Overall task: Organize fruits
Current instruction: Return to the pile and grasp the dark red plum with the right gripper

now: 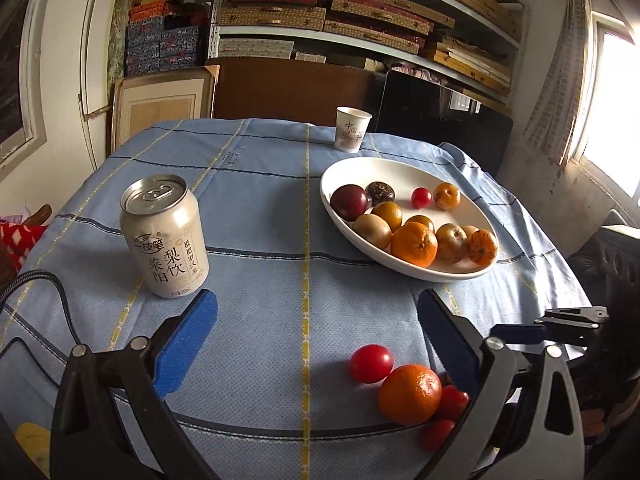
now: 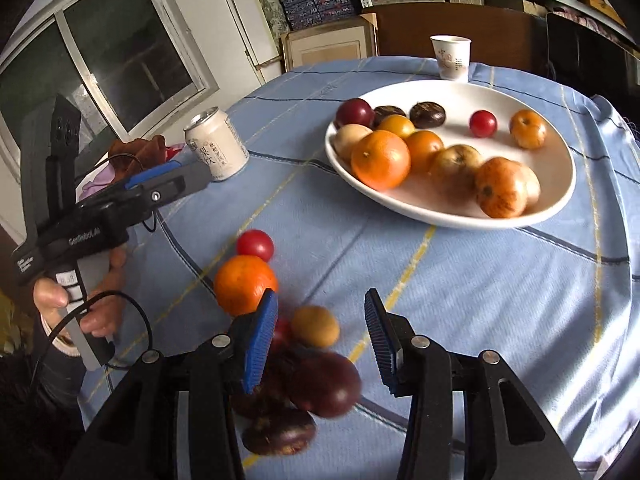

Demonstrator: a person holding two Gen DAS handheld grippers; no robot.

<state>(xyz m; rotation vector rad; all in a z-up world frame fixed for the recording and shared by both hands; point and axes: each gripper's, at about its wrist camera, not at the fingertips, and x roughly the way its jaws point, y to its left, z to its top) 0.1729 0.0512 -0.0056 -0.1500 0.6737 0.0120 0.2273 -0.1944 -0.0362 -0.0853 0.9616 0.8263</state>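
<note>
My left gripper (image 1: 316, 340) is open wide over bare blue cloth, and its blue pads hold nothing. Just inside its right finger lie a red tomato (image 1: 371, 363), an orange (image 1: 410, 394) and two more small red tomatoes (image 1: 452, 402). A white oval plate (image 1: 400, 164) at the right holds several fruits. My right gripper (image 2: 320, 344) is partly open, with its pads touching nothing. A small brown fruit (image 2: 315, 326) lies beyond the gap and blurred dark purple fruits (image 2: 324, 384) lie below it. The orange (image 2: 245, 290) and a tomato (image 2: 255, 244) lie to its left, the plate (image 2: 460, 92) farther back.
A cream drink can (image 1: 165, 236) stands at the left of the table. A paper cup (image 1: 352, 129) stands behind the plate near the far edge. A hand (image 2: 80, 300) holds the left gripper (image 2: 192, 178) beside the can (image 2: 218, 148). Shelves of boxes fill the back wall.
</note>
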